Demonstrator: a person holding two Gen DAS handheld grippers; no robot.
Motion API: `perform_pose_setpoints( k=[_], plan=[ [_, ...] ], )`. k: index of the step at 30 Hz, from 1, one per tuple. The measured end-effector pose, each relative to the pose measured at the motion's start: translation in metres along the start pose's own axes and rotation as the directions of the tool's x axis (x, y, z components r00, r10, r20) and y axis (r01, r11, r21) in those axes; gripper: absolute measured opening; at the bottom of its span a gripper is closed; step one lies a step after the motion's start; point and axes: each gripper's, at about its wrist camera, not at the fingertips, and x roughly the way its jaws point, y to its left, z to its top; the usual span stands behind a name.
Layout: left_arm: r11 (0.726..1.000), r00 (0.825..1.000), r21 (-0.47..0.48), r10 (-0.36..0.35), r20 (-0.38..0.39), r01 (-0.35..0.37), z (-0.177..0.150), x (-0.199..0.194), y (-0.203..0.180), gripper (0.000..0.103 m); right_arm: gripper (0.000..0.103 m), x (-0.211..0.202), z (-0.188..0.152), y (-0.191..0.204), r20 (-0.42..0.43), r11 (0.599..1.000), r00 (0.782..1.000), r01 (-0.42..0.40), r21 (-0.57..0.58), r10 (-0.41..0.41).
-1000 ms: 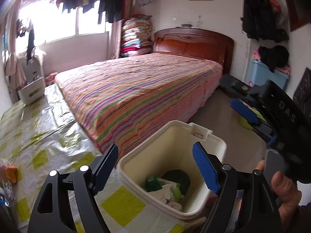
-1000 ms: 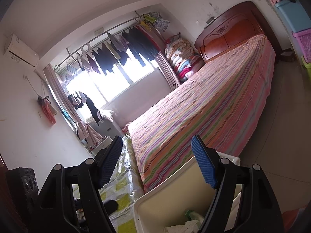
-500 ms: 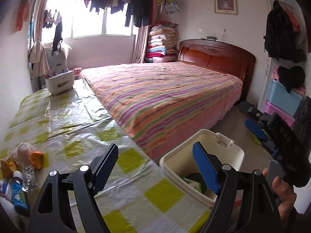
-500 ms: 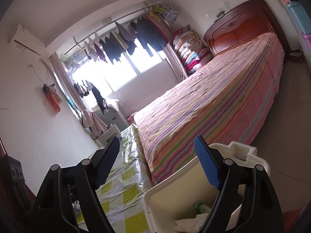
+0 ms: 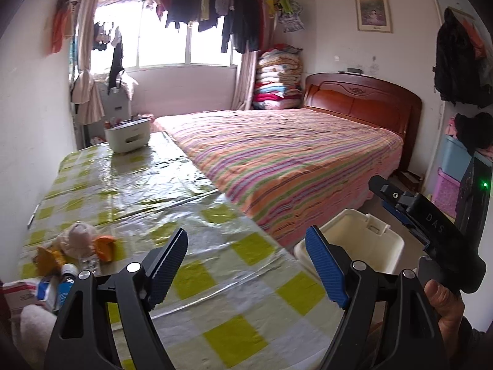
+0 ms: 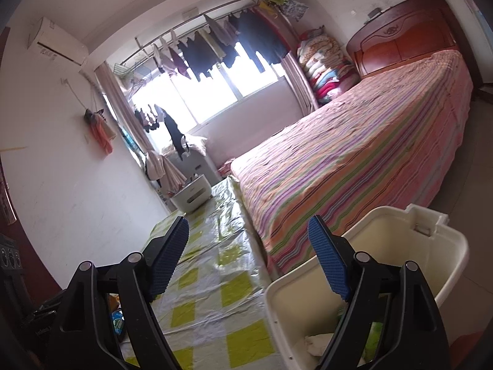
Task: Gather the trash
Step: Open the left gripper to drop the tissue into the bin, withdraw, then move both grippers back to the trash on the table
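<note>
cream bin (image 6: pixel 400 246) with white tissue (image 6: pixel 317 343); both claws (image 5: pixel 246 265) (image 6: pixel 249 256) released, empty

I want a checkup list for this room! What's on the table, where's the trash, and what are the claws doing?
Surface: table under a shiny yellow-checked plastic cover.
Job's things: cream bin beside the table, wrappers inside; trash pile near the table's left edge.
Clutter: white caddy at the far end; small bottles.
Claws: left claw open, empty; right claw open, empty, above the bin's edge.
Cables: nothing seen.
Surroundings: striped bed, hanging laundry, window.
</note>
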Motion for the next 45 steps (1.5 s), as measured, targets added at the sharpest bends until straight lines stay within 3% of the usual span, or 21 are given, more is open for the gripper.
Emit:
perform_pose_setpoints(
  k=[13,27,36,40,45],
  plan=[
    [0.990,0.992,-0.080,0.118,0.045,-0.114,-0.012,-0.051,0.059,0.077,0.079,0.012,-0.018,0.035,-0.048,0.997,0.998,-0.050,-0.063,0.047],
    [0.944,0.958,-0.198,0.281,0.065,-0.263,-0.031,-0.103,0.127,0.077,0.080,0.034,-0.052,0.100,-0.160,0.972,0.977,-0.169,-0.166,0.143],
    [0.889,0.931,-0.333,0.358,0.073,-0.316,-0.044,-0.134,0.172,0.077,0.080,0.053,-0.085,0.169,-0.309,0.889,0.917,-0.344,-0.301,0.250],
    [0.867,0.921,-0.367,0.385,0.065,-0.336,-0.048,-0.141,0.184,0.077,0.080,0.062,-0.106,0.189,-0.404,0.858,0.872,-0.414,-0.303,0.278],
    [0.842,0.913,-0.402,0.406,0.033,-0.359,-0.058,-0.145,0.200,0.077,0.079,0.082,-0.126,0.215,-0.531,0.821,0.790,-0.502,-0.273,0.306]
  ],
)
